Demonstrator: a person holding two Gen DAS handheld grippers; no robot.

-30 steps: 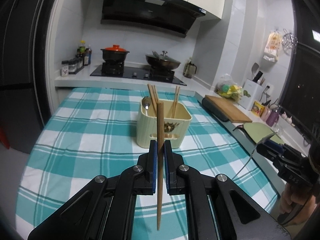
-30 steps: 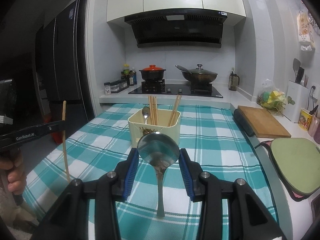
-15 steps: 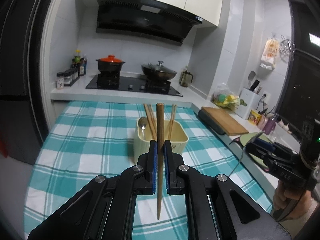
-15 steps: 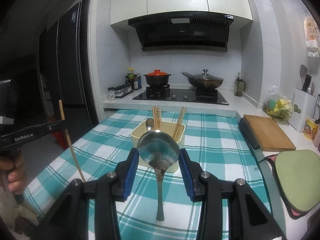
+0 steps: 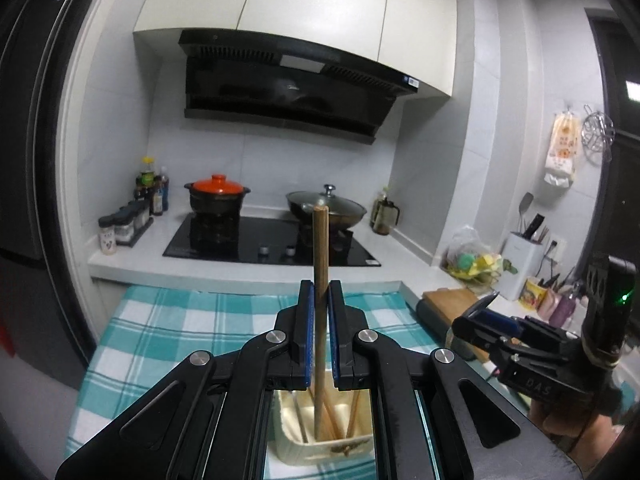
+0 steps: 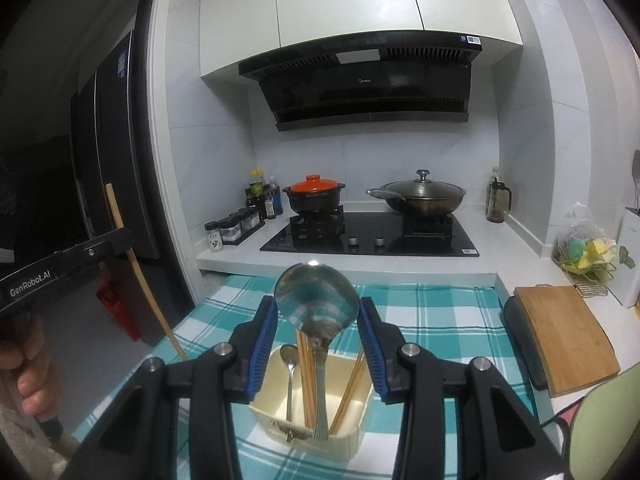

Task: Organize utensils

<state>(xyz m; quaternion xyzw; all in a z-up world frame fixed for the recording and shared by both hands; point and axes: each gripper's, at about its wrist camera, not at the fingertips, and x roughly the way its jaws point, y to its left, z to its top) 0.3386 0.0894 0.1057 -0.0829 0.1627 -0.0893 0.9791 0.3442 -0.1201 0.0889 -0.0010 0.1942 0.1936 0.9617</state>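
Observation:
My left gripper [image 5: 320, 312] is shut on a wooden chopstick [image 5: 321, 280], held upright with its lower end inside the cream utensil holder [image 5: 320, 444] on the checked cloth. My right gripper [image 6: 318, 320] is shut on a large metal spoon [image 6: 316, 300], bowl up, its handle reaching down into the same holder [image 6: 312, 420]. The holder has several chopsticks [image 6: 306, 380] and a small spoon [image 6: 289, 360] standing in it. The left gripper with its chopstick [image 6: 136, 264] shows at the left of the right wrist view. The right gripper [image 5: 480, 320] shows at the right of the left wrist view.
The table carries a teal and white checked cloth [image 6: 440, 320]. Behind it is a black hob [image 6: 372, 236] with an orange-lidded pot [image 6: 314, 196] and a wok [image 6: 420, 196]. A wooden cutting board [image 6: 560, 332] lies on the right counter. A dark fridge [image 6: 112, 160] stands at left.
Both grippers have moved forward and over the holder. The chopstick's and the spoon's lower ends now reach down into the holder; before, both were held in front of it.

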